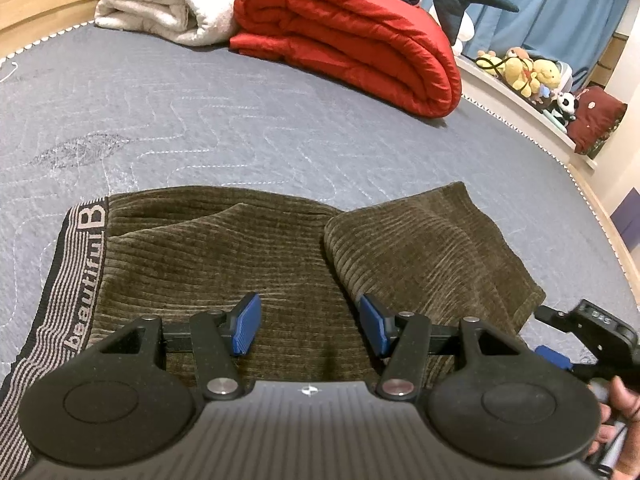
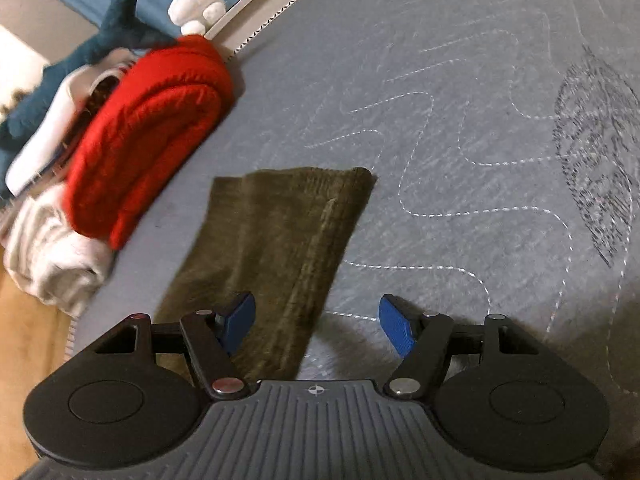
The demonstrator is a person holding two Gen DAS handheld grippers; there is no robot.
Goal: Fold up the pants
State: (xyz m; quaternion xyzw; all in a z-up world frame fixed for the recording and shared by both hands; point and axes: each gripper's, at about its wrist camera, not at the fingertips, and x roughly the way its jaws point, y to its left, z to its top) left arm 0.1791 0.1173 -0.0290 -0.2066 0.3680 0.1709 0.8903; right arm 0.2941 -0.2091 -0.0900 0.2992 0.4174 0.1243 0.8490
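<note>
left wrist view: your left gripper (image 1: 310,326) hangs over the olive corduroy pants (image 1: 248,264) with its blue fingers apart, nothing between them. the pants lie on the grey quilted mattress (image 1: 240,120), striped waistband (image 1: 76,284) on the left, one part doubled over on the right. right wrist view: your right gripper (image 2: 318,326) is spread wide too, holding nothing, left pad (image 2: 240,320) over a pant leg (image 2: 280,240), red quilt (image 2: 152,128) beyond.
</note>
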